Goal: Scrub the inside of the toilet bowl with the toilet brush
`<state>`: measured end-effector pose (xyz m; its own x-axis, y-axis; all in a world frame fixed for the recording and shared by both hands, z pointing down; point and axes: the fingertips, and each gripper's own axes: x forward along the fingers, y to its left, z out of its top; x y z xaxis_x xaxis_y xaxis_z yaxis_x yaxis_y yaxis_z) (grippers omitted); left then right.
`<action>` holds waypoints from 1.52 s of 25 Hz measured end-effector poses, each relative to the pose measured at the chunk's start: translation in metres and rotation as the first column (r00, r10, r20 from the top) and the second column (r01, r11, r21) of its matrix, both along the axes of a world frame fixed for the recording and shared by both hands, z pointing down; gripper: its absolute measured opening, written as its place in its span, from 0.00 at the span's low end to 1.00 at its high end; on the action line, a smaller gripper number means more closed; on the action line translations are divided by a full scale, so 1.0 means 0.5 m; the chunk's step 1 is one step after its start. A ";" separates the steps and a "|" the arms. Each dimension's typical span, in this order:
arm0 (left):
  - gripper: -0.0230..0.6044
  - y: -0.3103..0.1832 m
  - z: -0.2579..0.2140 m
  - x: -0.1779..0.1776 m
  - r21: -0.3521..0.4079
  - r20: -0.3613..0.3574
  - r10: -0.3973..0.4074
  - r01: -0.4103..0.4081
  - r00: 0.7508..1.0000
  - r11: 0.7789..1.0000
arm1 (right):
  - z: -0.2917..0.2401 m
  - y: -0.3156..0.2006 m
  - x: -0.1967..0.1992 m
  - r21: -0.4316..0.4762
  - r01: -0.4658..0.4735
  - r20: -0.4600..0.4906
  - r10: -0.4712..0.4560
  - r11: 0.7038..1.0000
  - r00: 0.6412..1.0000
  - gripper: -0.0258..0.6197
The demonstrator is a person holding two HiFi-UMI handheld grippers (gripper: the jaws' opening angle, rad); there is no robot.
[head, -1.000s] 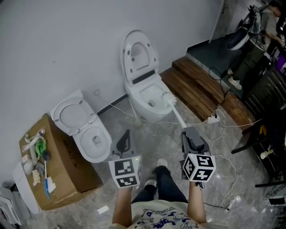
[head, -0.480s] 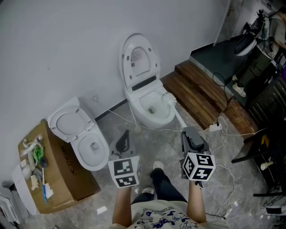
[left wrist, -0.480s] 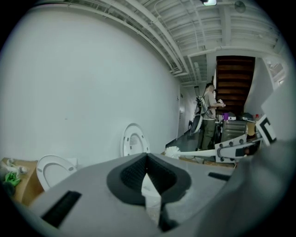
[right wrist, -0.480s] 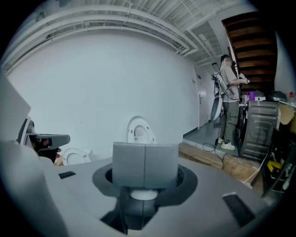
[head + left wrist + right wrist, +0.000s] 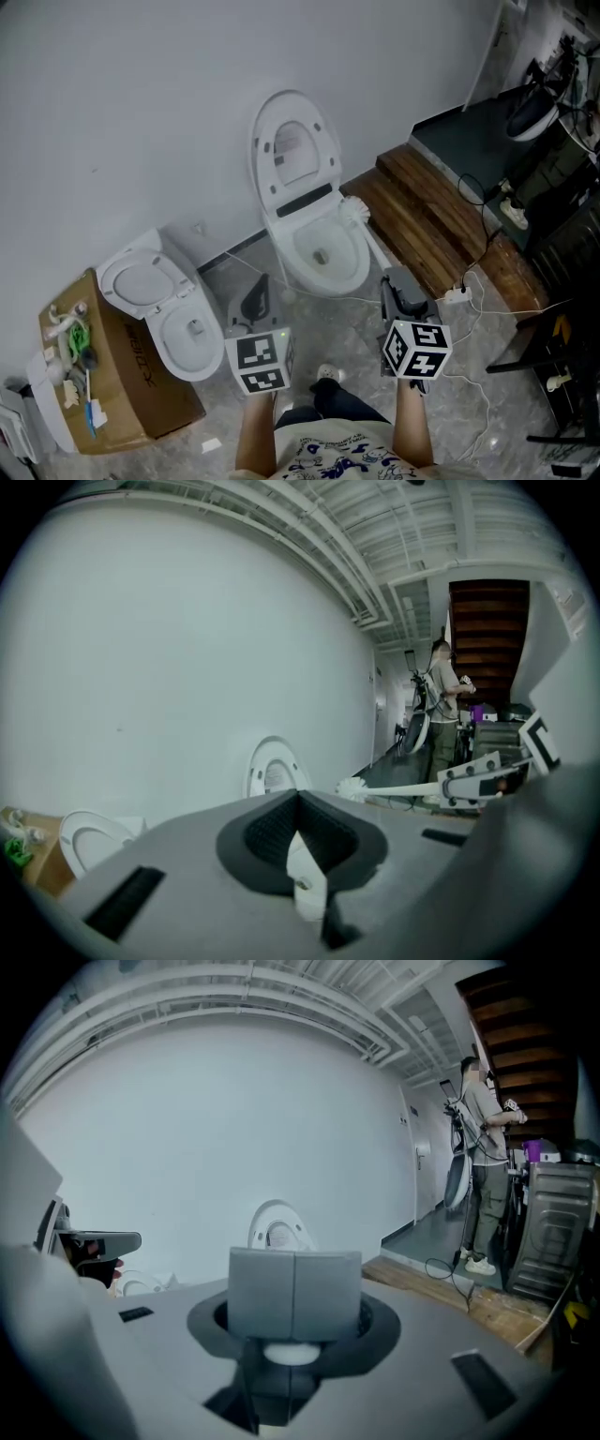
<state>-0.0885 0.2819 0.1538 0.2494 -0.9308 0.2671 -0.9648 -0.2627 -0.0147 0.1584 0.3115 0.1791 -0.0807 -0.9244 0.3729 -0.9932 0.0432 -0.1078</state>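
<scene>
While my right gripper (image 5: 395, 278) clamps the toilet brush (image 5: 354, 211) at the rim of the toilet bowl (image 5: 362, 255), frame centre | my left gripper (image 5: 261, 289) closed, empty | scrubbing looks unstarted.

Light's soft and even here, so the toilet (image 5: 292, 150) only throws a faint shadow on the floor at its base. The wall behind it is bright, with no glare. Right of the toilet it gets murky. The white toilet brush (image 5: 354, 210) nearly washes out against the rim. Both gripper views have heavy fisheye, black corners and a mushy foreground.
</scene>
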 end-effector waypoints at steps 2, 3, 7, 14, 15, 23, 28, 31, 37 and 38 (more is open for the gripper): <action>0.04 -0.031 0.001 0.017 -0.006 0.000 -0.009 0.009 1.000 1.000 | 0.001 -0.035 0.014 -0.001 0.012 0.000 -0.012 1.000 1.000 0.29; 0.04 -0.045 0.003 0.024 -0.013 0.001 -0.014 0.014 1.000 1.000 | 0.000 -0.052 0.020 -0.002 0.018 0.001 -0.018 1.000 1.000 0.29; 0.04 -0.092 0.011 0.042 -0.027 0.008 -0.028 0.028 1.000 0.999 | 0.005 -0.107 0.034 -0.012 0.042 0.002 -0.041 0.999 0.999 0.29; 0.04 -0.162 0.039 0.055 -0.065 0.017 -0.029 0.030 0.999 0.997 | 0.043 -0.181 0.042 -0.057 0.062 0.006 -0.062 0.996 0.998 0.29; 0.04 -0.174 0.042 0.055 -0.070 0.018 -0.030 0.031 0.999 0.997 | 0.048 -0.193 0.043 -0.064 0.062 0.006 -0.062 0.996 0.998 0.29; 0.04 -0.303 0.066 0.048 -0.087 0.019 -0.018 0.020 1.000 0.996 | 0.074 -0.316 0.037 -0.084 0.052 0.003 -0.052 0.995 0.999 0.29; 0.04 -0.412 0.080 0.039 -0.096 0.016 0.000 0.002 1.000 0.995 | 0.095 -0.411 0.025 -0.104 0.038 0.001 -0.038 0.994 0.999 0.29; 0.04 -0.478 0.082 0.041 -0.104 0.012 0.015 -0.014 1.000 0.994 | 0.099 -0.465 0.021 -0.120 0.027 0.001 -0.027 0.992 1.000 0.29; 0.04 -0.585 0.093 0.049 -0.124 0.009 0.051 -0.050 0.999 0.991 | 0.107 -0.558 0.022 -0.143 0.006 -0.001 -0.007 0.990 1.000 0.29; 0.04 -0.601 0.097 0.050 -0.129 0.009 0.056 -0.054 0.998 0.990 | 0.112 -0.570 0.023 -0.151 0.003 -0.002 -0.003 0.989 1.000 0.29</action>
<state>-0.0635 -0.0185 0.2021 0.2955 -0.8736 0.3866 -0.9487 -0.3161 0.0108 0.1697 0.0263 0.2351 -0.0825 -0.8572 0.5084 -0.9934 0.0297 -0.1112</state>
